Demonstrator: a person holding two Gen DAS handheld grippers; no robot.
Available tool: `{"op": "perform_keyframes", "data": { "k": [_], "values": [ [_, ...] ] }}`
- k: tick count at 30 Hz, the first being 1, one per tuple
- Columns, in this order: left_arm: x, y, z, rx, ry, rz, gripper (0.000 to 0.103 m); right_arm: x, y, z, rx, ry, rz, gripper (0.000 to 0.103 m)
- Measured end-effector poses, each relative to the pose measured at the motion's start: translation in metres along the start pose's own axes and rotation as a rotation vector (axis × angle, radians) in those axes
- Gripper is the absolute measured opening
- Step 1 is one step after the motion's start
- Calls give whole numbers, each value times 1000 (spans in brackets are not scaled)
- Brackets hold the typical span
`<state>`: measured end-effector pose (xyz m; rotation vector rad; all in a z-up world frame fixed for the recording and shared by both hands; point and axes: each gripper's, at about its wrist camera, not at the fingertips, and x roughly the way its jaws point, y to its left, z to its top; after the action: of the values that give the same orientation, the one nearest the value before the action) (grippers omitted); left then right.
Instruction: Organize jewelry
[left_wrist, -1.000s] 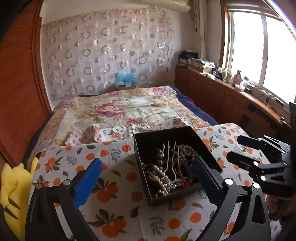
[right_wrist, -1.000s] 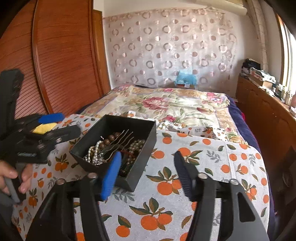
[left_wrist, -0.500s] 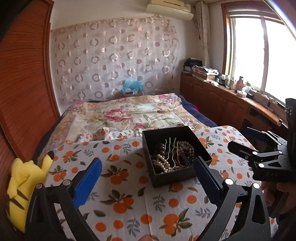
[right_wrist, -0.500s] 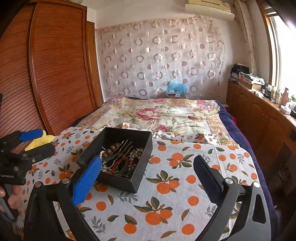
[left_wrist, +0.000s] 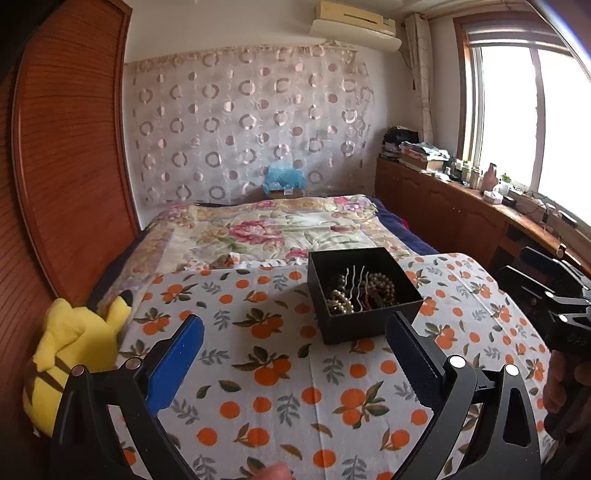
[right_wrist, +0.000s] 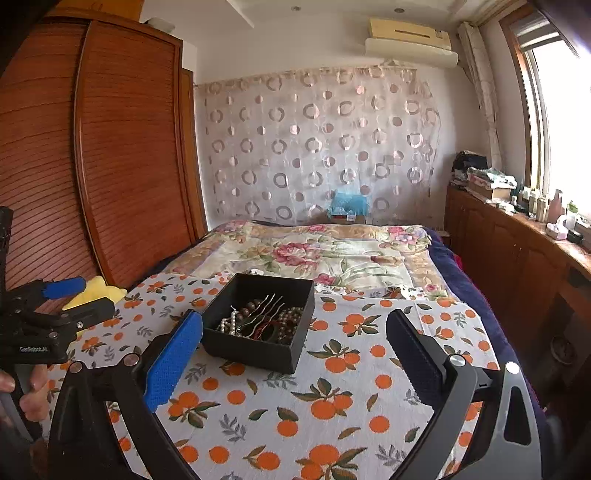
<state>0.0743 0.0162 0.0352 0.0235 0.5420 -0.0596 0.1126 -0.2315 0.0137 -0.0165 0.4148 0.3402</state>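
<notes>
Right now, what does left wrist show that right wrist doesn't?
Left wrist only: the whole yellow plush toy at the cloth's left edge; the right gripper at the frame's right edge.

Right wrist only: the wooden wardrobe doors in full height, and the left gripper at the frame's left, with just a corner of the plush behind it.

Both: the black box of pearl strands and hairpins on the orange-print cloth, both grippers open and empty, clear of the box.

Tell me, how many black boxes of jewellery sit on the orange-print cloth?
1. The open black square box sits mid-cloth, holding pearl strands and wavy metal hairpins. No other box shows; the near cloth is partly hidden.
</notes>
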Motion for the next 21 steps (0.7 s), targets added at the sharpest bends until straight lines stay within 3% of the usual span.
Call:
{"op": "perform_keyframes", "data": {
  "k": [21],
  "values": [
    [-12,-2,-10,-4,-16,-2,95,-12,-2,-10,27,-7,-7,100]
  ]
}}
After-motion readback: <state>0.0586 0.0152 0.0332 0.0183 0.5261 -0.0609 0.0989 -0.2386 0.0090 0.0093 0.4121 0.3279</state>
